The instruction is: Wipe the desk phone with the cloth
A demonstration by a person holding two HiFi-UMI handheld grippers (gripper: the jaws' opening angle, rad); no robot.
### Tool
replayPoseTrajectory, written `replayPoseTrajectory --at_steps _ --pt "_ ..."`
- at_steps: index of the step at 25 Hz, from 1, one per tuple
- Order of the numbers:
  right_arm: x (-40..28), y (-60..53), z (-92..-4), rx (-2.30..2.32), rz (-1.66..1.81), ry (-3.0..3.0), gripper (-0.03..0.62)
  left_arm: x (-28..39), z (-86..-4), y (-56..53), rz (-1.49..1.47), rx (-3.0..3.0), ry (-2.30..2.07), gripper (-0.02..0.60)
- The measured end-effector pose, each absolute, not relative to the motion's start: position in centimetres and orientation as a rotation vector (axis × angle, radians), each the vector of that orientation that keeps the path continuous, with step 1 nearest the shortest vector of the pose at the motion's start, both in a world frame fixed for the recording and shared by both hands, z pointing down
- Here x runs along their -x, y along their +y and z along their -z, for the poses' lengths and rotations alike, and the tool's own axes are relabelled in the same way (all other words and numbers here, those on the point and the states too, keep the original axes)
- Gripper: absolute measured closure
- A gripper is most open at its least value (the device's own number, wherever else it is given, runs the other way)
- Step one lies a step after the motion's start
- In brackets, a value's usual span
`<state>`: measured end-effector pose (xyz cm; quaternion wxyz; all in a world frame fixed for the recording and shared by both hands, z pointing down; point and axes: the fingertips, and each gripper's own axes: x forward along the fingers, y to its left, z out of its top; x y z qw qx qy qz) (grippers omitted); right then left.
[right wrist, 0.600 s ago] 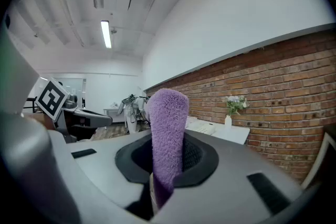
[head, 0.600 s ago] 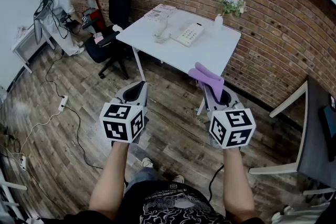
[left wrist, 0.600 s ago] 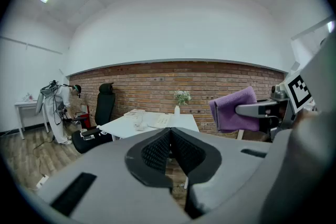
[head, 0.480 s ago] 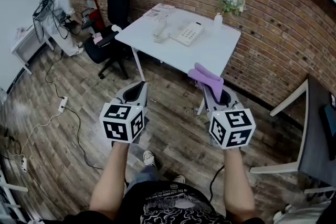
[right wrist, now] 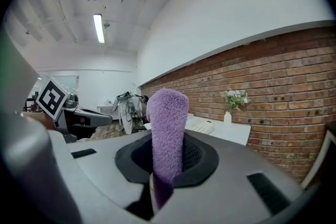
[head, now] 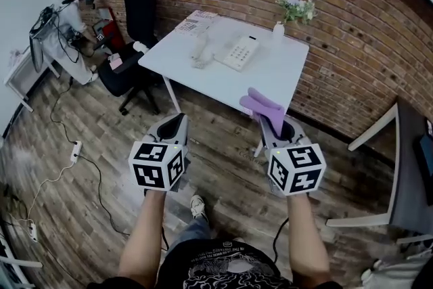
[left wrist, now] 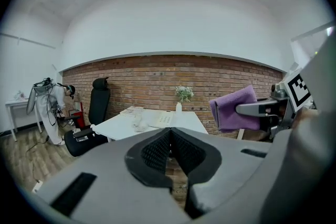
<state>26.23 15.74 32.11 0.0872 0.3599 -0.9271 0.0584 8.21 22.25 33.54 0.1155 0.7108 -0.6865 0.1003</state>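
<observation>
Here, right gripper (head: 275,124) pinches the purple cloth (head: 262,103); left gripper (head: 178,120) closed, empty.

an office, by the look of it; a white desk (head: 270,71) with a desk phone (head: 240,53) and papers (head: 193,20) stands against a brick wall (head: 352,30); a black office chair (head: 135,3) beside it; a person (head: 80,7) at a cable-strewn workstation on the far side; a power strip (head: 74,149) on the plank floor (head: 81,206)

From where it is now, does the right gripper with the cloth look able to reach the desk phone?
Probably not yet: the right gripper, shut on the cloth, hangs short of the table, with the desk phone further in. Nothing blocks the way.
</observation>
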Motion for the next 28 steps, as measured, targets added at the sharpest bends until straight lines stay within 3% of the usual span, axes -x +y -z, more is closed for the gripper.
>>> replayPoseTrajectory --at_steps 12,28 --pt "-18.1 7.9 -32.4 -1.202 -0.226 -2.649 0.551 0.7 -33.6 12.3 -0.301 -2.172 -1.865 0.577" --pt "-13.3 2.5 -33.5 -1.379 -0.258 -2.536 0.551 6.2 -35.3 4.7 -0.325 -2.293 -1.69 0.577"
